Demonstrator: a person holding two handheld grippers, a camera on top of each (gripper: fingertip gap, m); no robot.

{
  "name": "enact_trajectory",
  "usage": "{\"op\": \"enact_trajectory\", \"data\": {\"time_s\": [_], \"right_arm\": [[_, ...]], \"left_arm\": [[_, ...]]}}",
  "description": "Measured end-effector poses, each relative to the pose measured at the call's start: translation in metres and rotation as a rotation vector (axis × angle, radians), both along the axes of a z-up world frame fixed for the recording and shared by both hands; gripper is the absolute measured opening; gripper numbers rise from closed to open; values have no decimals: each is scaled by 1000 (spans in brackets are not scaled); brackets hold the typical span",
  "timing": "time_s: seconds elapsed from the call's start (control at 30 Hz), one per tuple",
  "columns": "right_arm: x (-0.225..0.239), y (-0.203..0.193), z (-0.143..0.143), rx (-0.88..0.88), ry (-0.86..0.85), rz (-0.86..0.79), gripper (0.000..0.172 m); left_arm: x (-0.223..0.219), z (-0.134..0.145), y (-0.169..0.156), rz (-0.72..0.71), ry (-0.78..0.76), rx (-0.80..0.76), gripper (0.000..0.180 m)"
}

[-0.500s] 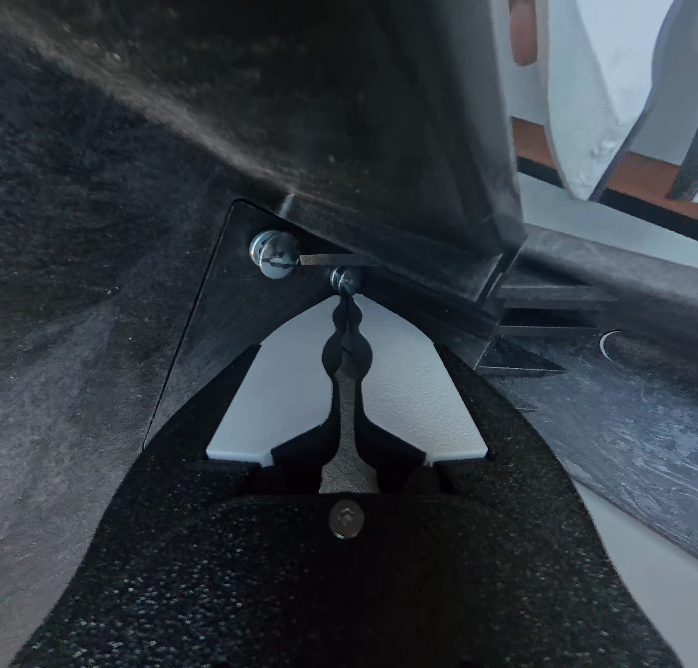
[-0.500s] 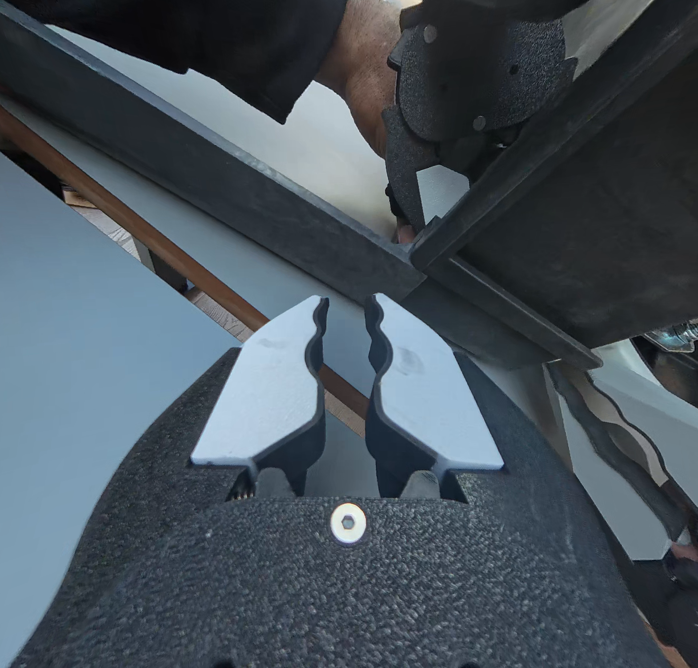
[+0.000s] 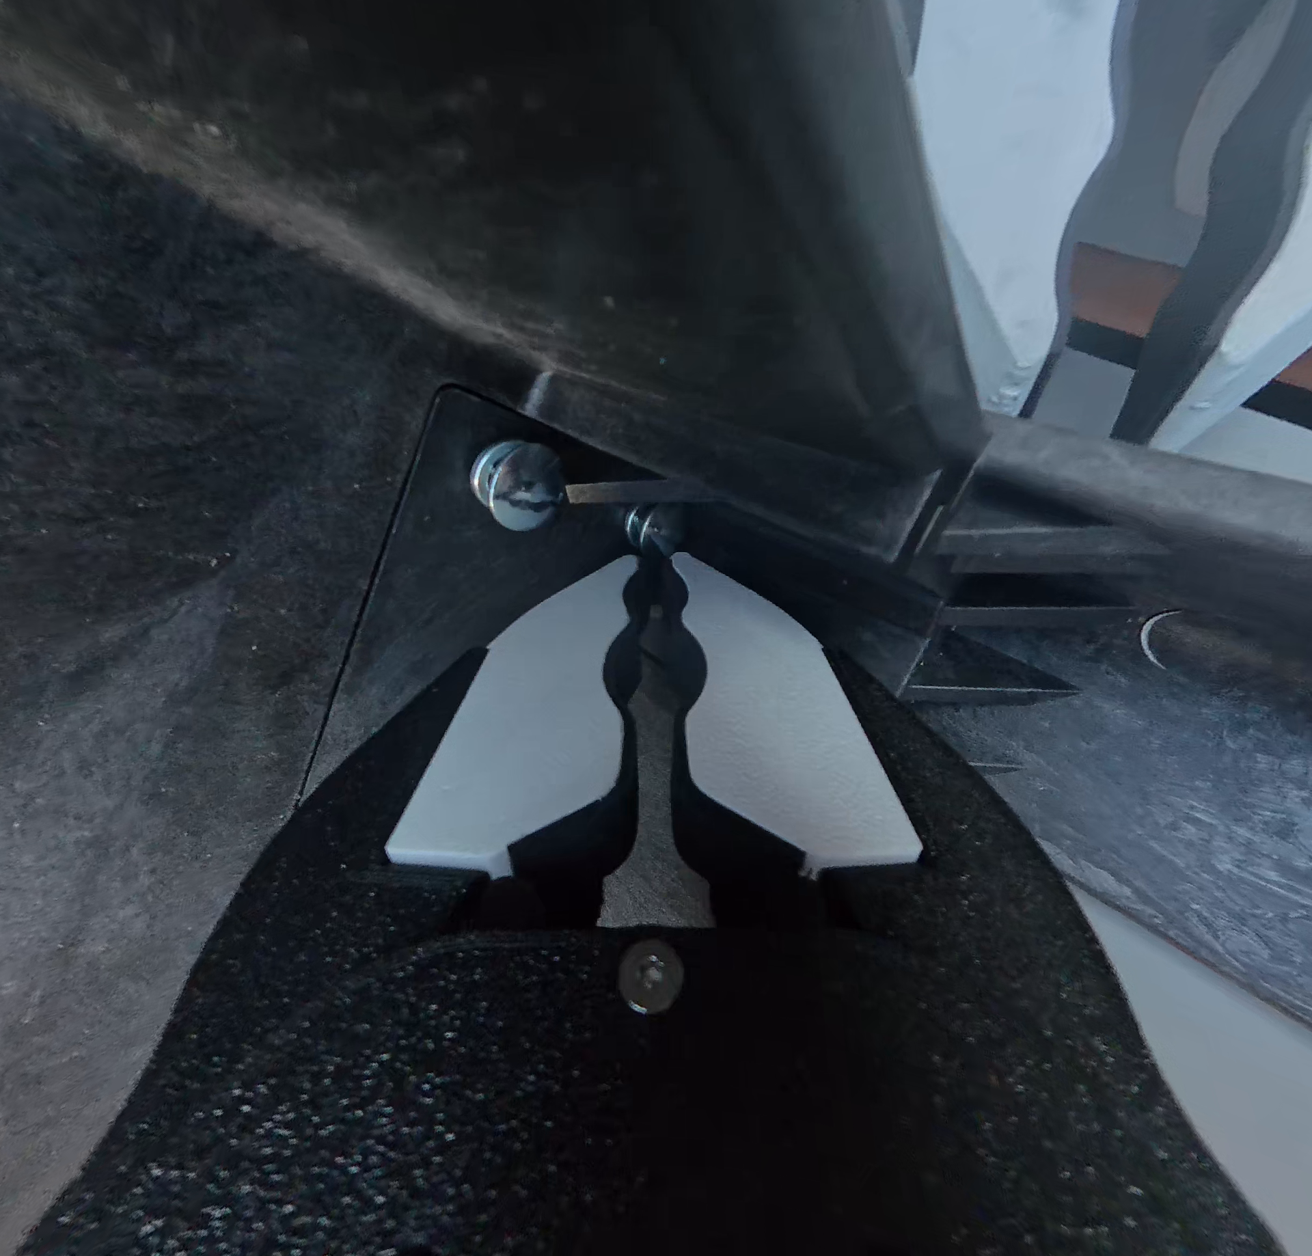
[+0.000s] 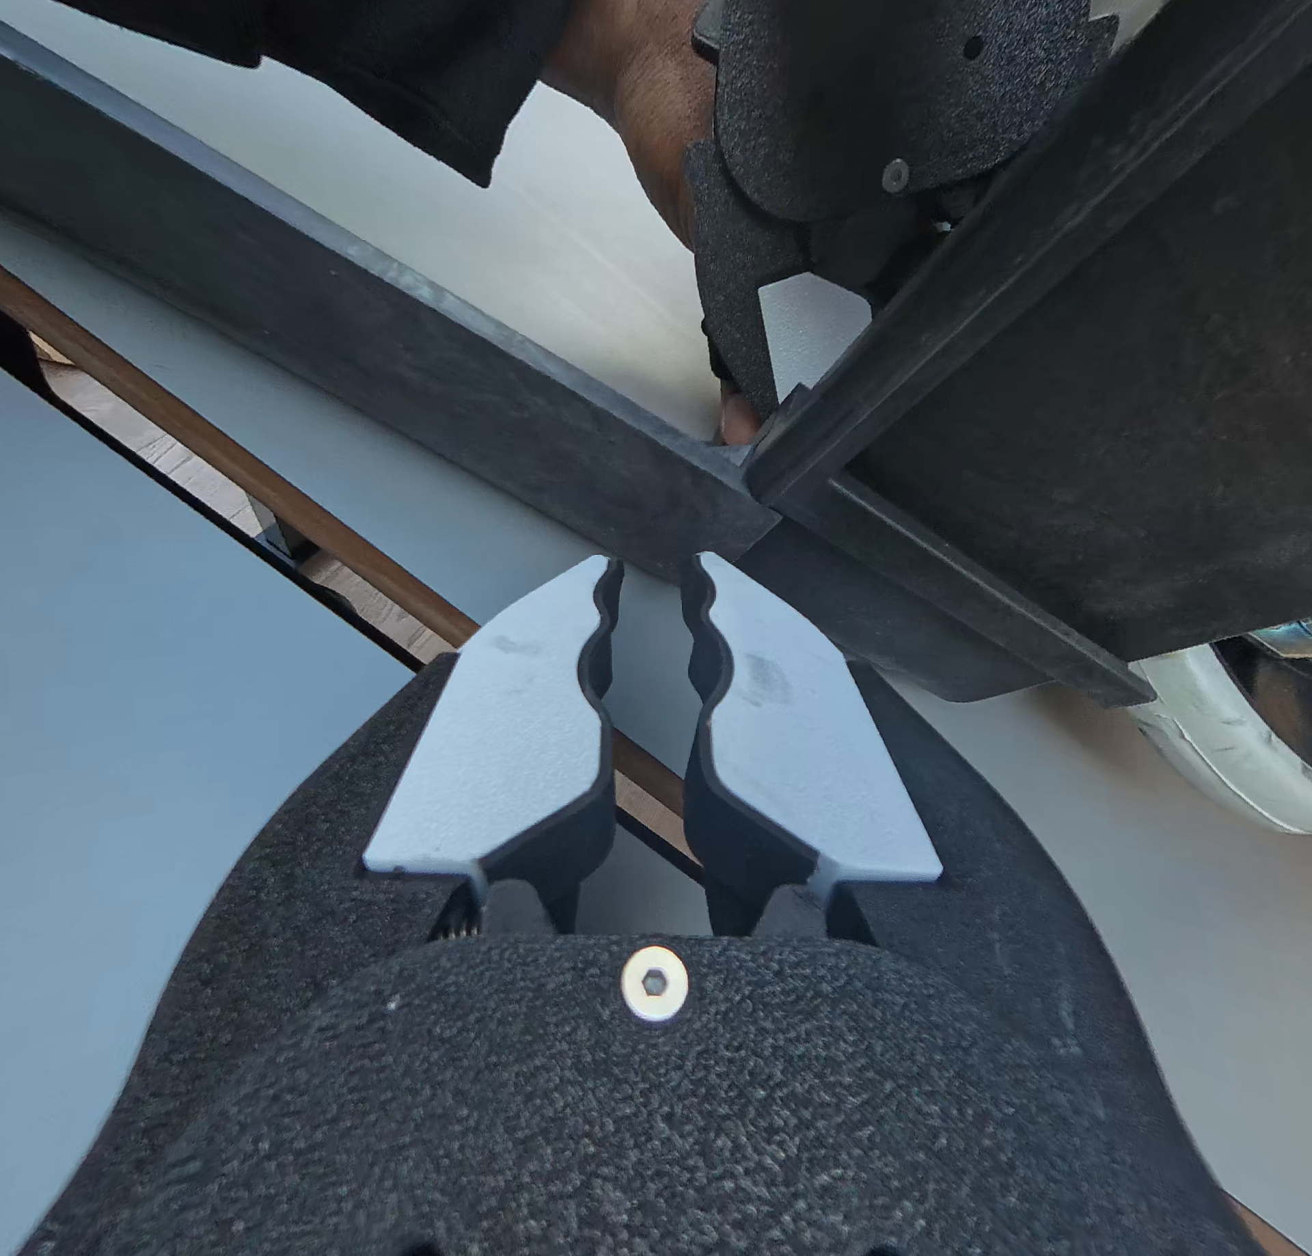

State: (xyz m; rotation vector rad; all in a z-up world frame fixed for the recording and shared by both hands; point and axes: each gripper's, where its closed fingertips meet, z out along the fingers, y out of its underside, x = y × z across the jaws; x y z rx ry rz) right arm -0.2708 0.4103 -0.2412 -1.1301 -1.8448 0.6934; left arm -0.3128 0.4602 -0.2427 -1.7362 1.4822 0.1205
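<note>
**What we cannot make out**

In the left wrist view, the left gripper's (image 3: 654,560) tips meet against a small bolt (image 3: 653,522), but we cannot tell whether they grip it. The dark panel (image 3: 497,157) above is murky and runs past the frame. In the right wrist view, a black beam (image 4: 426,370) covers the right gripper's (image 4: 652,565) very tips. The sleeve (image 4: 355,29) is cut off at the top edge, and the hand (image 4: 639,86) lies partly behind the other gripper.
</note>
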Motion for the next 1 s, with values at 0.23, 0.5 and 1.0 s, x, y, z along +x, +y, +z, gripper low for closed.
{"op": "enact_trajectory", "data": {"time_s": [0.23, 0.5, 1.0], "right_arm": [[1, -2, 0, -12, -5, 15, 17], [2, -1, 1, -31, 3, 24, 17], [52, 45, 18, 16, 24, -92, 16]], "left_arm": [[0, 0, 0, -6, 22, 14, 3], [1, 3, -1, -18, 39, 12, 5], [-1, 1, 0, 3, 45, 28, 3]]}}
